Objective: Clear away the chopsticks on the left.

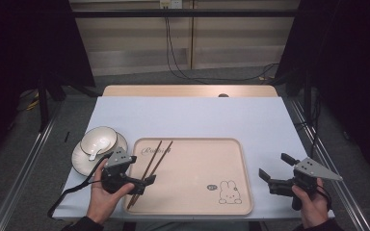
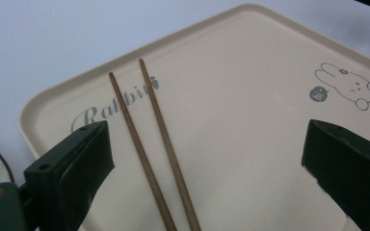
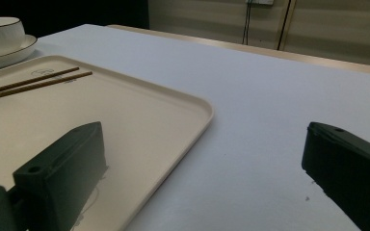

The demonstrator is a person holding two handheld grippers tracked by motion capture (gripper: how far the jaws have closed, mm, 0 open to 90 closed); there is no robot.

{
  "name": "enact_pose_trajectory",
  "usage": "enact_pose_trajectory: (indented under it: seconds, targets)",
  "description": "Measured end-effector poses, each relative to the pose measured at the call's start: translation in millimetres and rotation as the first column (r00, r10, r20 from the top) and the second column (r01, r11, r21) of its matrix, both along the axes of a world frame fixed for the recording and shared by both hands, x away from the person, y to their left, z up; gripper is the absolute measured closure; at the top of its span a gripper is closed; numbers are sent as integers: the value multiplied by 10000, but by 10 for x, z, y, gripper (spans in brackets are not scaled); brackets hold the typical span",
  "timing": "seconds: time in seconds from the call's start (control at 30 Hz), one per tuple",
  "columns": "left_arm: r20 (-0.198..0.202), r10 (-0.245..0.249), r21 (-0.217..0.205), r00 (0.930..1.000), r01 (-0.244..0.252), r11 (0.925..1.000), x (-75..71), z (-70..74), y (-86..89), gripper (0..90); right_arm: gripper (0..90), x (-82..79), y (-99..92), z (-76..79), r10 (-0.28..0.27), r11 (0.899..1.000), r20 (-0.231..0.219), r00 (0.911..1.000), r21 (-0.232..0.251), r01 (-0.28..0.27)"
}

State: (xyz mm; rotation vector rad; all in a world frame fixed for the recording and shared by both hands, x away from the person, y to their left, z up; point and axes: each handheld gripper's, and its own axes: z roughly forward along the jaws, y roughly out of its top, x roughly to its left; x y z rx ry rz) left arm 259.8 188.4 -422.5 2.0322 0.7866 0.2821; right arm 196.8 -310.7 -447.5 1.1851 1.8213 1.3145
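the left gripper point(image 1: 147, 182) hangs over the near left corner of the shallow beige plastic tray with a rabbit drawing point(image 1: 241, 166), its jaws spread wide with nothing pinched. the pair of slim brown wooden chopsticks point(image 2: 149, 149) passes between them but lies flat on the tray, side by side and almost parallel, tips pointing away towards the printed word at the tray's far left corner. by my reading the placing step is finished: the chopsticks rest on the tray and no pad presses on them.

to the near right, the right gripper point(image 1: 274, 169) sits over the pale blue table cover point(image 1: 197, 118), just beside the tray's right edge, jaws likewise wide apart and empty (it looks idle).

farther left, just off the tray, a white ceramic bowl with a dark rim point(image 1: 99, 139) stands on a matching white saucer point(image 1: 79, 161), and what looks like a white spoon point(image 1: 95, 152) leans in the bowl.

the next move probably calls for the left gripper to draw clear without brushing the chopsticks, then reach for the bowl set, gripping it at the rim and keeping it level so the spoon does not slide.
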Motion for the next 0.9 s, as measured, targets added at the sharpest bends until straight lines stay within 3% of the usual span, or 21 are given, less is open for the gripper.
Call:
enact_pose_trajectory:
  seconds: [0.1,0.17,0.2,0.23,0.27,0.33,0.43,0.5,0.53,0.57,0.6,0.67,0.7,0.8,0.83,0.9]
  targets:
    - [270,-239,-196,9993,245,9995,-39,29,51,33,13,0,-2,0,11,10000,11,10000,-11,-11]
    - [155,-398,-843,9991,409,9956,-39,29,139,29,13,-3,-2,1,12,10000,1,10000,28,-12]
    - [133,-283,-914,9995,294,9954,-40,30,182,29,13,-4,-3,1,33,10000,-6,10000,26,-33]
    - [518,72,-786,9986,-31,9969,-65,42,238,28,13,-4,-4,1,30,10000,-4,10000,32,-30]
    - [684,177,-978,9975,-110,9951,-81,46,283,25,13,-3,-4,1,35,10000,-3,10000,32,-35]
    - [737,162,-1159,9971,-75,9932,-91,60,387,25,13,0,0,0,-33,10000,19,10000,19,33]
    - [957,639,-1290,9934,-513,9903,-99,54,545,23,13,-1,3,0,-29,10000,37,10000,38,29]
    - [1048,1009,-1405,9894,-857,9864,-109,45,631,23,13,-3,0,2,26,10000,24,10000,59,-26]
    - [1096,1352,-1260,9847,-1212,9846,-120,54,678,23,13,-3,-1,2,18,10000,44,10000,59,-18]
    - [1282,1558,-1396,9794,-1377,9806,-141,59,712,23,13,-4,-2,3,38,10000,26,10000,88,-39]
    - [1362,1495,-1641,9793,-1266,9783,-152,59,742,23,13,-2,-2,1,15,10000,67,10000,74,-16]
    - [1303,1454,-1721,9808,-1220,9775,-171,62,820,23,12,0,-3,2,12,9999,103,9999,106,-14]
    - [1349,1687,-1907,9764,-1415,9714,-182,54,865,24,11,-1,-2,3,-28,9999,134,9999,159,26]
    - [1622,2497,-1842,9546,-2193,9581,-219,73,970,21,10,-1,3,1,-25,9998,250,9997,219,20]
    - [1674,2610,-1929,9507,-2280,9544,-225,77,991,21,9,4,3,-1,-16,9998,273,9996,194,11]
    - [1730,2477,-2112,9533,-2097,9547,-237,65,1033,21,6,5,4,0,18,9998,245,9997,191,-22]
